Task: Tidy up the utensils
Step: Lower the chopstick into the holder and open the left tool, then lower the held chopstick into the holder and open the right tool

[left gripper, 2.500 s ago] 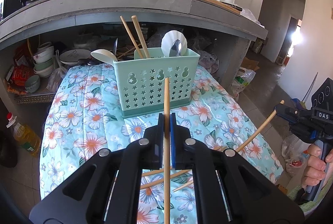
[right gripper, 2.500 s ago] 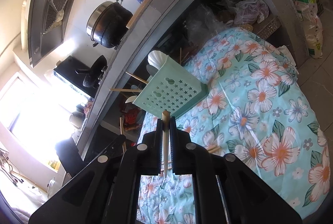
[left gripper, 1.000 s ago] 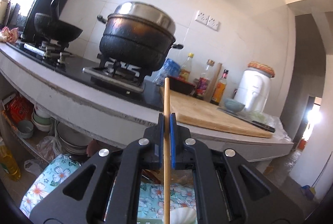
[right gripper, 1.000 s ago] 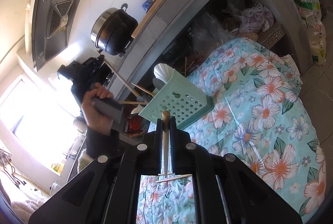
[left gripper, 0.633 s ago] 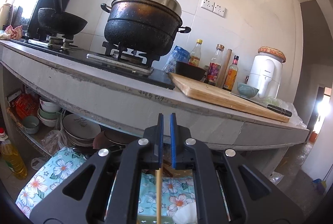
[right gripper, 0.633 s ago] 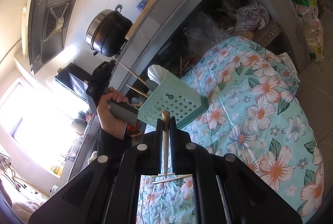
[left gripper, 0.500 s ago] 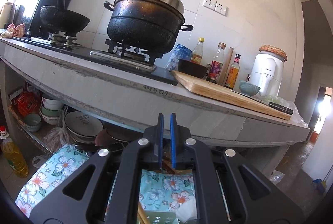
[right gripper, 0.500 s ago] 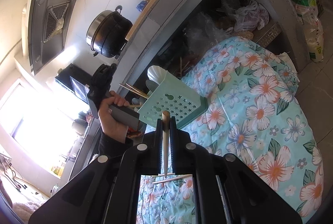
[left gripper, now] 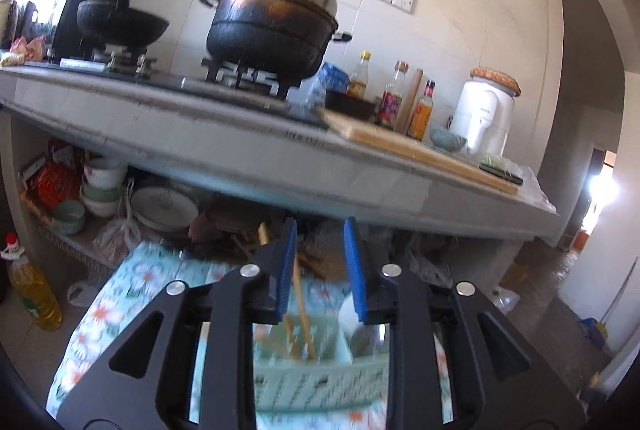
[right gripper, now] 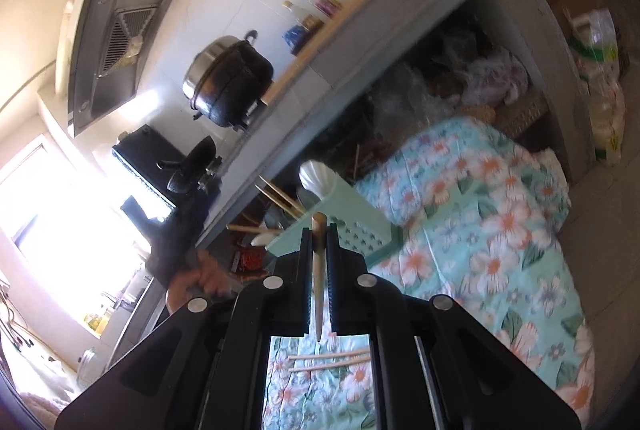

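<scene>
While the left gripper (left gripper: 320,266) hangs above the mint-green utensil basket (left gripper: 320,382), its blue pads (left gripper: 289,266) are seen parted, having just been opening, and nothing is pressed between them. Two wooden chopsticks (left gripper: 300,314) are seen through the gap, leaning toward eleven o'clock, with their lower ends inside the basket; the left pad is passed closely by one of them, and whether it is touched cannot be told. A white spoon (left gripper: 349,314) is stood in the basket at about four o'clock from the chopsticks, partly hidden behind the right finger. The basket is set on a floral tablecloth (left gripper: 120,302), which is blurred in this view.

From the right wrist view, the right gripper (right gripper: 319,242) is shown clenched on a single chopstick (right gripper: 318,270), which is held upright between the pads, its blunt end rising just past the fingertips (right gripper: 332,242) and its thin end hanging below them. The same basket (right gripper: 360,218) is seen beyond the fingertips, with the white spoon (right gripper: 318,178) at its twelve o'clock corner and chopsticks (right gripper: 280,196) fanned out toward ten o'clock. At nine o'clock from the gripper, a blurred hand (right gripper: 208,278) is seen closed on a dark handle. Two loose chopsticks (right gripper: 328,360) are left lying on the cloth (right gripper: 500,250), nearly parallel, at six o'clock beneath the gripper body.
</scene>
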The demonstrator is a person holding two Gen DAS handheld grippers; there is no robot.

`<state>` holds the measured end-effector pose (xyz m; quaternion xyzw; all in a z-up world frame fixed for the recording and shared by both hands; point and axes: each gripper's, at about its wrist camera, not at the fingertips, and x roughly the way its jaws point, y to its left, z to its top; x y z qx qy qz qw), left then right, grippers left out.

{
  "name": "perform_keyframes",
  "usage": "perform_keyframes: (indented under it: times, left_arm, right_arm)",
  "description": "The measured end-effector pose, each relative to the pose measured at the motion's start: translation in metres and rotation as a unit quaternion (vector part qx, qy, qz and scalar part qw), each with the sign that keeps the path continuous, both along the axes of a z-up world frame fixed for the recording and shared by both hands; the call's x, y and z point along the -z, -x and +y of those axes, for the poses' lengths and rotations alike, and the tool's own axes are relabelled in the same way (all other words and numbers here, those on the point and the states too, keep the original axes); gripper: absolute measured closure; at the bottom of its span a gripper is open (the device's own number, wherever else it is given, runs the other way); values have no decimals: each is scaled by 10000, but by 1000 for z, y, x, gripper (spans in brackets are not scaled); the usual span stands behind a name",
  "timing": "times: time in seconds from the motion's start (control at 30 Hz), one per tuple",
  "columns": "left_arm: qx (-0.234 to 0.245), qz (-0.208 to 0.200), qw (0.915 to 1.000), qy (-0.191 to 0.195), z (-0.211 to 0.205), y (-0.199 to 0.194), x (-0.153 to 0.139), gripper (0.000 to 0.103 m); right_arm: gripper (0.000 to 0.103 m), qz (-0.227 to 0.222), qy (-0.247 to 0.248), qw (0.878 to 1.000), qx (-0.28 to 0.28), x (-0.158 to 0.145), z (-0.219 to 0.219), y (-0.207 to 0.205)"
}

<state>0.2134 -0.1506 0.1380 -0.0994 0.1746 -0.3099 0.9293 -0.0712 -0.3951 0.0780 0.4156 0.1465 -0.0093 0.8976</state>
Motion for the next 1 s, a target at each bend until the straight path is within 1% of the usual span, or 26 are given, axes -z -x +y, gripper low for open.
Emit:
perform_keyframes:
  times: [0.07,0.17,0.27,0.37,0.43,0.5,0.57,0.7,0.8,0.87,0.93,0.97,1.0]
  left_arm:
    - [59,283,9995,-141,19,9,13,74]
    - [50,575,9976,-389,45,22,35,67]
    - [70,779,9948,-648,65,38,59,60]
    - [142,969,9919,-813,80,52,81,55]
    - [224,1028,9898,-962,85,62,94,51]
    - [264,1022,9882,-1107,88,69,103,50]
    - [316,1034,9866,-1222,91,74,112,49]
    - [337,959,9856,-1353,94,79,119,49]
    - [296,1004,9858,-1315,97,75,121,48]
    - [252,1045,9858,-1286,100,72,122,48]
    - [219,1049,9859,-1283,102,69,123,48]
    - [204,1048,9859,-1289,103,69,123,48]
    - [199,1052,9859,-1288,103,68,123,48]
  right_arm:
    - [96,-136,225,9997,11,-18,-1,-3]
    - [96,-403,654,9970,-17,-53,1,-13]
    - [96,-612,1067,9924,-83,-84,9,-31]
    - [96,-751,1460,9863,-142,-113,18,-54]
    - [96,-780,1704,9821,-200,-126,24,-68]
    - [96,-696,2043,9762,-226,-137,34,-89]
    - [96,-585,2330,9704,-228,-142,43,-106]
    - [96,-252,3112,9498,-171,-140,69,-144]
    - [96,31,3530,9354,-218,-128,85,-171]
    - [96,162,3709,9281,-288,-119,94,-183]
    - [96,299,4062,9128,-293,-107,108,-193]
    - [96,364,4276,9026,-329,-101,117,-198]
    - [96,401,4399,8964,-378,-96,124,-202]
